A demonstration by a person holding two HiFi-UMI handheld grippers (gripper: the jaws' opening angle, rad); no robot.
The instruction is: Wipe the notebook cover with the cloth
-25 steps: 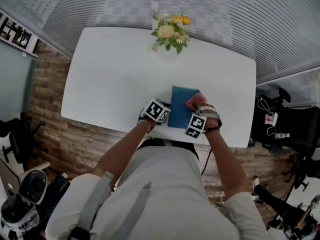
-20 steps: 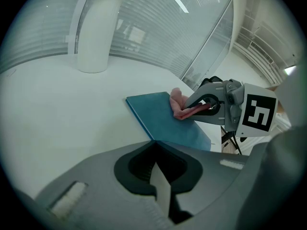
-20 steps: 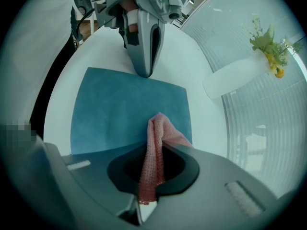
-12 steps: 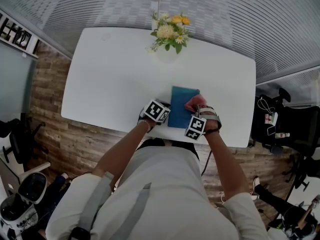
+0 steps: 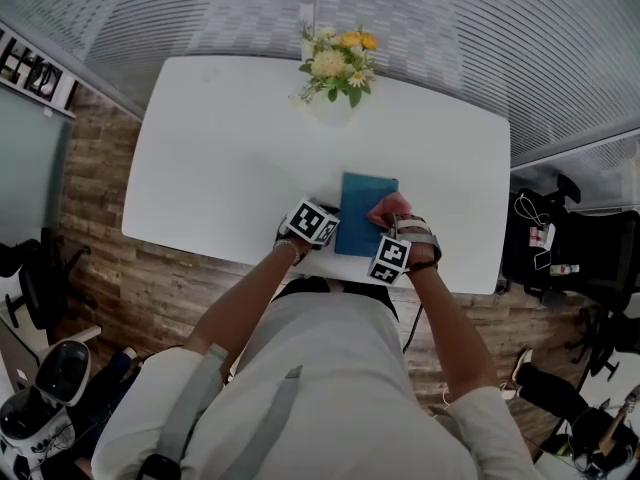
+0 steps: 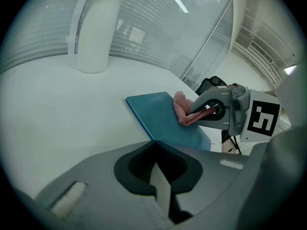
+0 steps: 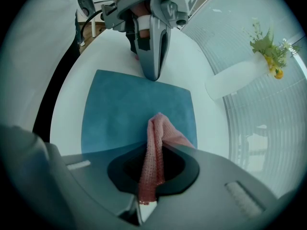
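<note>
A flat, teal, rectangular notebook point(image 5: 366, 213) is laid closed on the white tabletop point(image 5: 220, 158), close to the edge at which the person stands. It is well apart from a white vase point(image 5: 335, 103) of yellow and white flowers set at the far side.

A pink knitted cloth point(image 7: 156, 147) is clamped between the jaws of the right gripper point(image 7: 146, 195). Its free end is bunched on the cover, at the side of the notebook nearest that gripper and about halfway along its length. The cloth is seen to touch the cover, so the wiping is judged to be under way rather than about to begin.

The jaws of the left gripper point(image 6: 160, 186) are brought together with nothing between them. In the right gripper view their tip is set at the opposite edge of the notebook. It is judged to be steadying the notebook against sliding, though firm contact cannot be confirmed.

How much of the cover has been wiped cannot be read from the pictures, as no dust, streak or damp trace is visible on the teal surface. Most of the cover is shown bare of the cloth: the far end towards the vase, the near end, and the strip beside the left gripper. Passes over those parts are therefore judged to be outstanding before the task can be counted as done.
</note>
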